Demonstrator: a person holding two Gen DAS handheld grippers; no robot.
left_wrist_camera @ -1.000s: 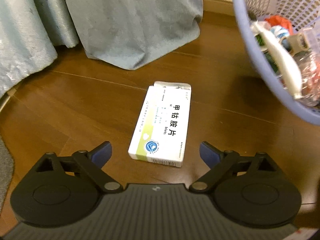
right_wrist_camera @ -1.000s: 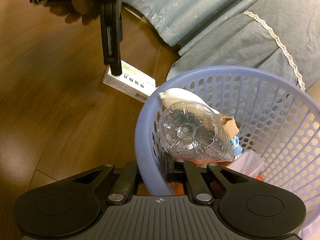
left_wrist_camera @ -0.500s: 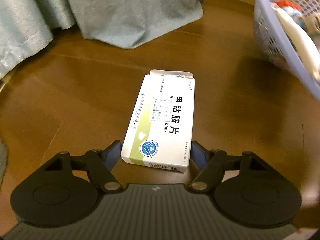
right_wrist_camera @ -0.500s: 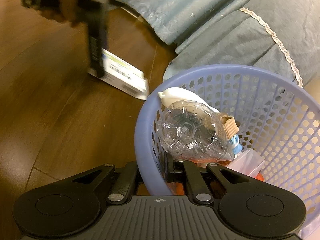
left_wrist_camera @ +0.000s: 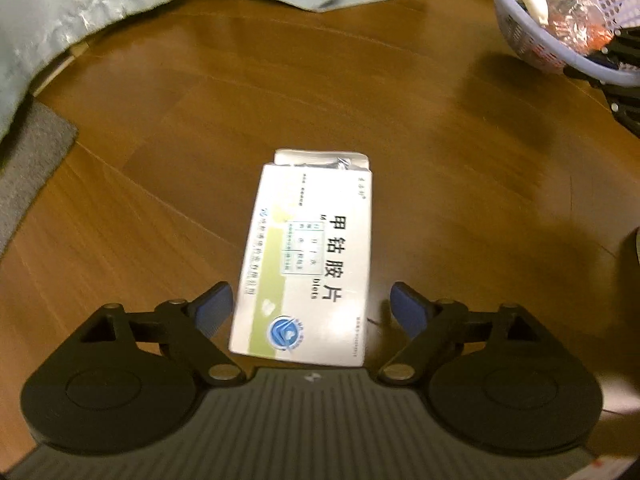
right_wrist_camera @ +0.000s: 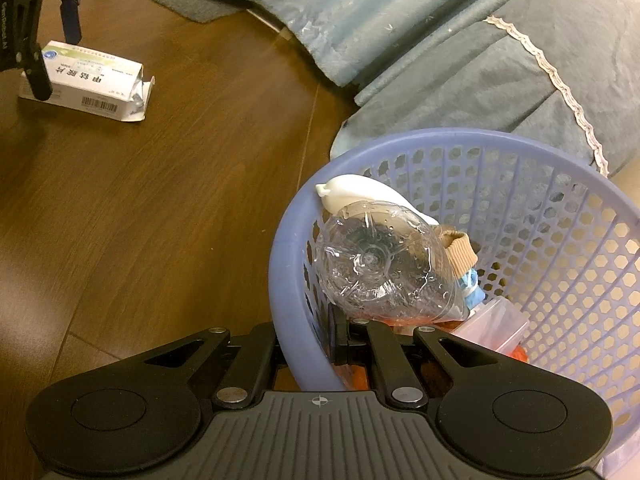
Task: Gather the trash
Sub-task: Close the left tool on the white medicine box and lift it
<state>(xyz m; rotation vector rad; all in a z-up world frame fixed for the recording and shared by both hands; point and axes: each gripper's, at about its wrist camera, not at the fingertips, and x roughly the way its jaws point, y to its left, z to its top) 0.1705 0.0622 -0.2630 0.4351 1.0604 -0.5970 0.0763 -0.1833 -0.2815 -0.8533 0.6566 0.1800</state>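
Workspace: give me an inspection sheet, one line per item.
Surface: brown wood floor.
Job's things: medicine box flat on floor, far flap open; lilac basket holding bottle and other trash.
Clutter: nothing seen.
Grippers: left gripper straddles the box, jaws just opened wider, pads clear of it; right gripper shut on the basket rim.
Cables: nothing seen.
Surroundings: teal fabric, grey mat.

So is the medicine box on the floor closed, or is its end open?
Open at one end: the medicine box lies flat on the wooden floor with its end flap hanging loose.
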